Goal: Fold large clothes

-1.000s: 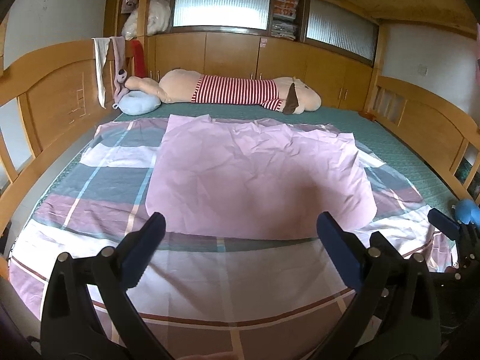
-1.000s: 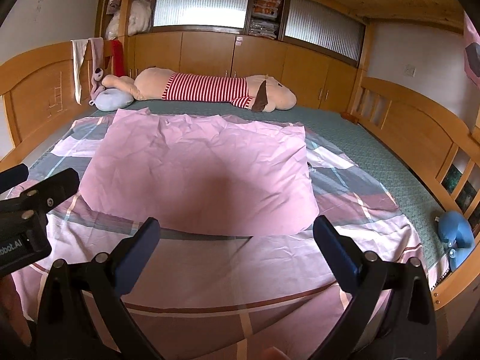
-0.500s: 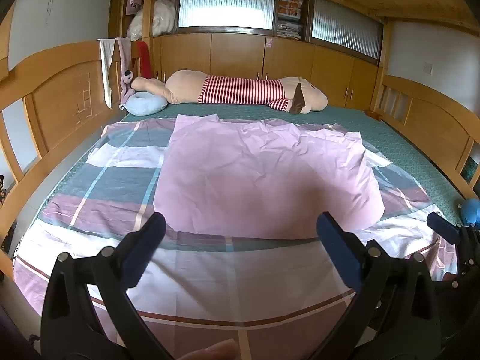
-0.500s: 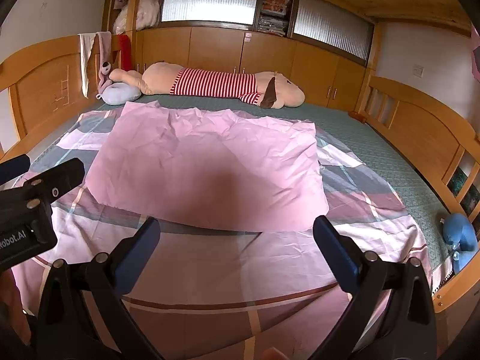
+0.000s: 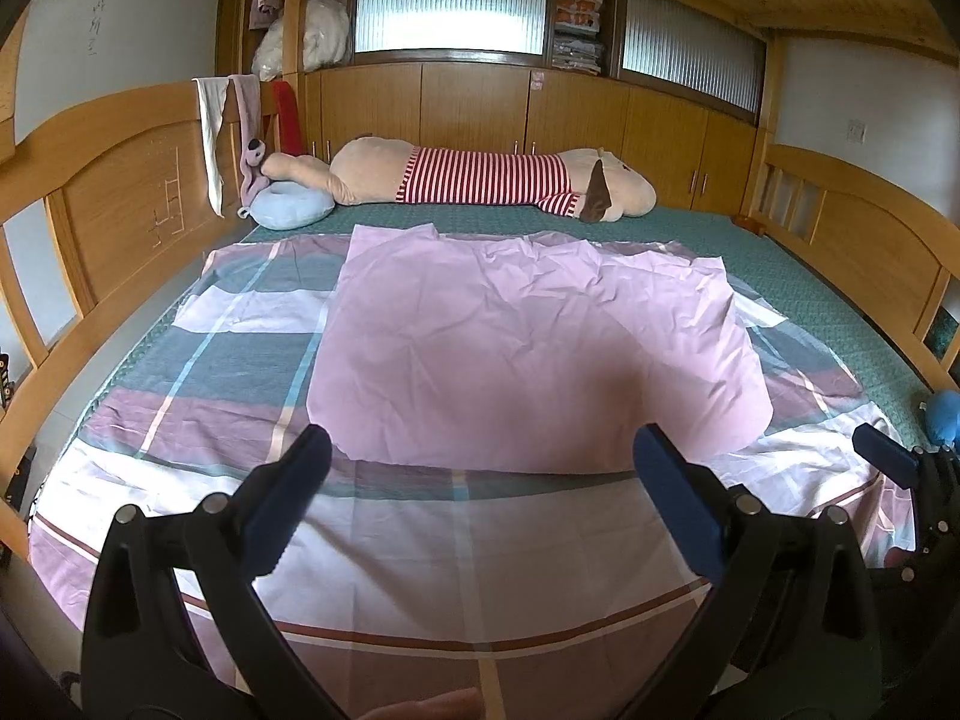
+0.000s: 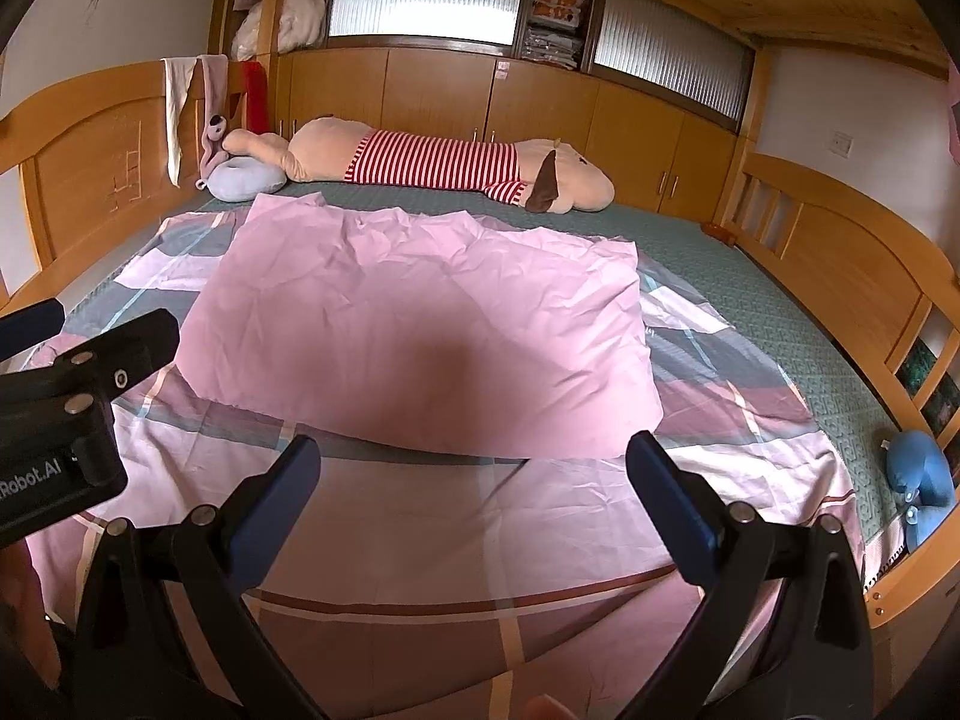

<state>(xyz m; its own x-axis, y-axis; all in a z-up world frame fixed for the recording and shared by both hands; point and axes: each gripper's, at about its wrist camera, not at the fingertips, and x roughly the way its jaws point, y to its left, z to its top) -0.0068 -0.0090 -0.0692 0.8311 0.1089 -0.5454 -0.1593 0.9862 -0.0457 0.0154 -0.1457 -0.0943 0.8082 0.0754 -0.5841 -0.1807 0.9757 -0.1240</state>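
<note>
A large plaid sheet in pink, grey and white lies spread on the bed, with its far part folded back so that the plain pink underside faces up. It also shows in the right wrist view. My left gripper is open and empty, above the sheet's near edge. My right gripper is open and empty too, over the near edge to the right. The right gripper's tip shows at the left view's right edge, and the left gripper's body at the right view's left edge.
A long striped plush dog and a blue ring cushion lie at the far end of the green mattress. Wooden rails flank both sides. A blue toy sits at the near right corner.
Both views have pulled back and tilted up slightly, so more of the room and the sheet's near edge shows. The sheet has not moved. Both grippers stay open.
</note>
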